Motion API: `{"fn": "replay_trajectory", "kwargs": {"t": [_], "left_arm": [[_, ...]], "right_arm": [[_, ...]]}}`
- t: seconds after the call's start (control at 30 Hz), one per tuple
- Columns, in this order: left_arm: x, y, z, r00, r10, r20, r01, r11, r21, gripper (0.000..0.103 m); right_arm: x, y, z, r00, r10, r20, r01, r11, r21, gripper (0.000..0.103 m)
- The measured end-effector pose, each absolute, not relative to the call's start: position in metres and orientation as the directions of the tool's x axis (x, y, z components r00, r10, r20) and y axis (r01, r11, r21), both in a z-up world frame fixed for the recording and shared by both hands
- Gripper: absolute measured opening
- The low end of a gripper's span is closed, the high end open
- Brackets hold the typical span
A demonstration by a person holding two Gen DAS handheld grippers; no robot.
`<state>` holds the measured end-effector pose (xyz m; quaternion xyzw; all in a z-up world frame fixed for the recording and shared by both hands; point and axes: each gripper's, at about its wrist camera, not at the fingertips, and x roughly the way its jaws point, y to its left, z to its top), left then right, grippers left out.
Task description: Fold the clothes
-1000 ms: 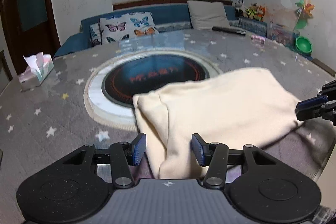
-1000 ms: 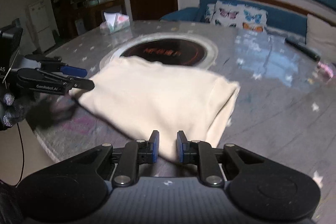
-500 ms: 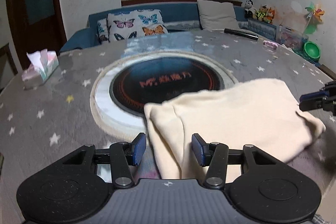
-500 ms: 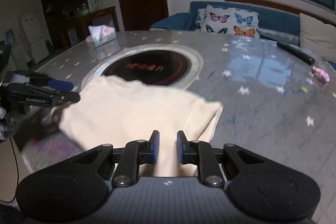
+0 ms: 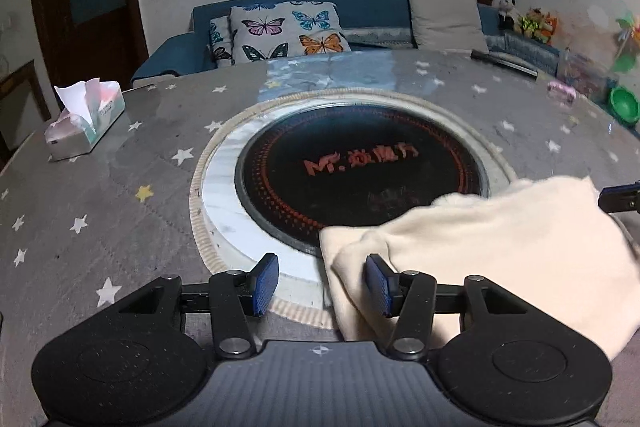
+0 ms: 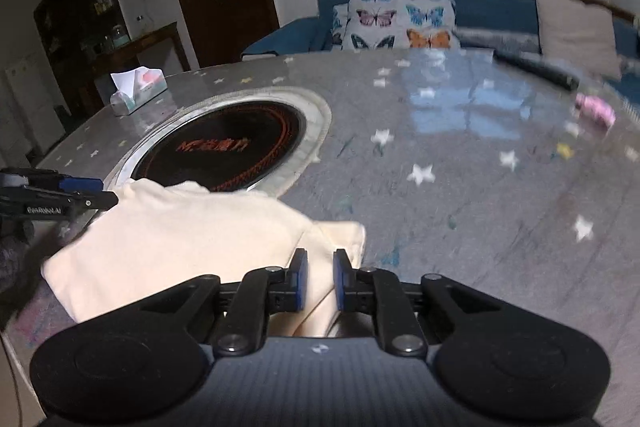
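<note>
A cream garment (image 5: 480, 247) (image 6: 180, 235) lies folded on the round table, its far edge over the rim of the black hob (image 5: 360, 171). My left gripper (image 5: 320, 283) stands open at the garment's left end. The cloth's edge lies between its pads and only the right pad is against it. My right gripper (image 6: 320, 279) is shut on a pinched ridge of cloth near the garment's right corner, pads almost together. Each gripper's tip shows at the side of the other's view: the left gripper (image 6: 100, 193) and the right gripper (image 5: 616, 195).
The grey star-patterned table (image 5: 100, 207) has a tissue box (image 5: 86, 119) at the far left. A dark remote (image 5: 504, 63), a pink item (image 5: 560, 93) and a green bowl (image 5: 624, 105) are at the far right. A blue sofa with butterfly cushions (image 5: 288, 31) is behind.
The left gripper has slid toward the garment's left edge and the right gripper toward its right corner. The garment has stayed put by the hob.
</note>
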<state>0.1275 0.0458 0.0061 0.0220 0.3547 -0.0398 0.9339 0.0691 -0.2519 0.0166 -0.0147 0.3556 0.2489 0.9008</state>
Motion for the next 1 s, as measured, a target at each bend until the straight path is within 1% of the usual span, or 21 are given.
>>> {"fn": "replay_trajectory", "kwargs": {"t": [0.13,0.2,0.3,0.37,0.5,0.53,0.6,0.7,0.73,0.77,0.8,0.87,0.93,1.0], "left_arm": [[0.136,0.037,0.011,0.757,-0.083,-0.648,0.11,0.994,0.0,0.051],[0.143,0.034,0.007,0.751,-0.076,-0.656,0.11,0.994,0.01,0.051],[0.151,0.035,-0.002,0.733,-0.059,-0.677,0.1,0.995,0.022,0.053],[0.15,0.038,-0.005,0.733,-0.068,-0.676,0.103,0.995,0.012,0.053],[0.147,0.044,0.002,0.738,-0.079,-0.67,0.097,0.995,-0.011,0.051],[0.146,0.046,0.004,0.741,-0.084,-0.667,0.095,0.995,-0.019,0.051],[0.141,0.05,0.009,0.748,-0.087,-0.658,0.092,0.995,-0.027,0.053],[0.134,0.059,0.016,0.756,-0.077,-0.65,0.07,0.997,-0.036,0.061],[0.131,0.063,0.018,0.758,-0.075,-0.647,0.062,0.997,-0.043,0.066],[0.127,0.067,0.021,0.761,-0.074,-0.645,0.054,0.997,-0.05,0.071],[0.124,0.07,0.023,0.765,-0.069,-0.64,0.047,0.998,-0.051,0.073],[0.116,0.075,0.027,0.774,-0.057,-0.631,0.034,0.998,-0.049,0.084],[0.108,0.079,0.03,0.779,-0.047,-0.625,0.021,0.999,-0.05,0.089],[0.102,0.083,0.032,0.779,-0.049,-0.625,0.011,0.998,-0.065,0.09]], "right_arm": [[0.073,-0.238,0.029,0.627,0.48,-0.613,-0.498,0.852,0.158,0.014],[0.077,-0.228,0.029,0.615,0.5,-0.609,-0.52,0.839,0.162,0.014],[0.087,-0.22,0.018,0.599,0.491,-0.632,-0.517,0.84,0.163,0.014],[0.092,-0.219,0.01,0.592,0.474,-0.652,-0.501,0.85,0.163,0.013],[0.086,-0.219,0.015,0.604,0.467,-0.646,-0.497,0.854,0.154,0.014],[0.082,-0.216,0.021,0.605,0.472,-0.641,-0.512,0.847,0.142,0.017],[0.074,-0.21,0.03,0.596,0.494,-0.633,-0.55,0.825,0.126,0.017],[0.054,-0.19,0.039,0.562,0.544,-0.623,-0.633,0.768,0.099,0.019],[0.047,-0.183,0.04,0.548,0.56,-0.621,-0.659,0.746,0.092,0.023],[0.042,-0.177,0.041,0.537,0.571,-0.621,-0.678,0.73,0.085,0.025],[0.036,-0.169,0.041,0.521,0.585,-0.622,-0.702,0.708,0.077,0.025],[0.022,-0.151,0.042,0.481,0.614,-0.626,-0.755,0.653,0.06,0.026],[0.011,-0.132,0.041,0.447,0.633,-0.632,-0.797,0.602,0.04,0.033],[0.001,-0.115,0.04,0.421,0.643,-0.64,-0.832,0.555,0.012,0.036]]}}
